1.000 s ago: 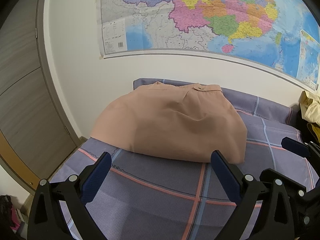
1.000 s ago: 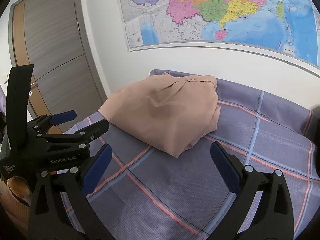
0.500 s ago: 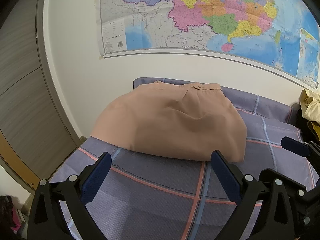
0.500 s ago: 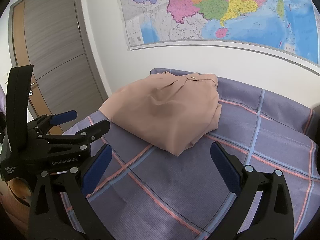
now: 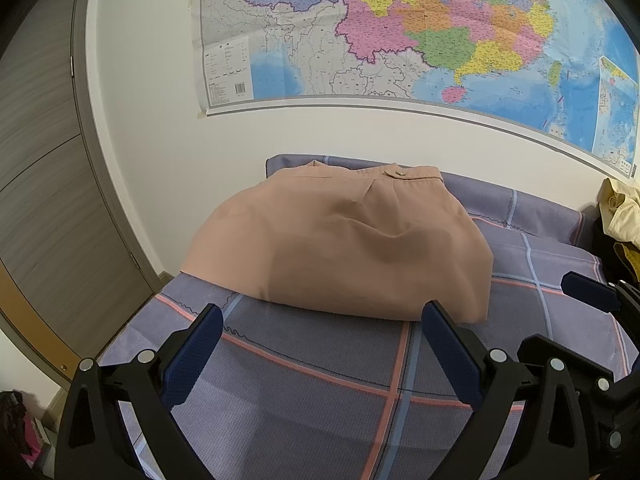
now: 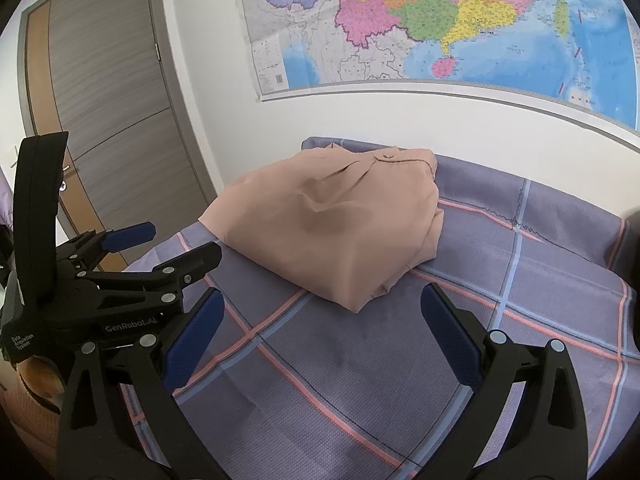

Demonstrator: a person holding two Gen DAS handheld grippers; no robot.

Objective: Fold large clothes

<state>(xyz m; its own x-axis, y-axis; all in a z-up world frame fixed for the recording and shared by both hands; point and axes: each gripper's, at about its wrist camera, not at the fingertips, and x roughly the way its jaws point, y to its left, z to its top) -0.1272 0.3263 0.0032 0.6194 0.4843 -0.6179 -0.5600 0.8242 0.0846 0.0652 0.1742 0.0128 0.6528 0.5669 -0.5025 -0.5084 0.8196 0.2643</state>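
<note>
Your left gripper (image 5: 320,344) and right gripper (image 6: 322,326) both gape wide, holding nothing, above the checked bedsheet (image 5: 320,392); the folded tan garment (image 5: 340,248) lies just beyond, near the wall.

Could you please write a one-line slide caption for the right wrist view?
Open right tool above the plaid bedsheet, facing a folded tan garment, with the open left tool alongside.

Bed (image 5: 320,392) against white wall, covered in purple-grey plaid sheet (image 6: 500,320) with pink and blue stripes. Folded tan garment (image 5: 340,248) lies on sheet toward far left corner, buttoned band at wall end. Rest of sheet bare, lightly creased.
</note>
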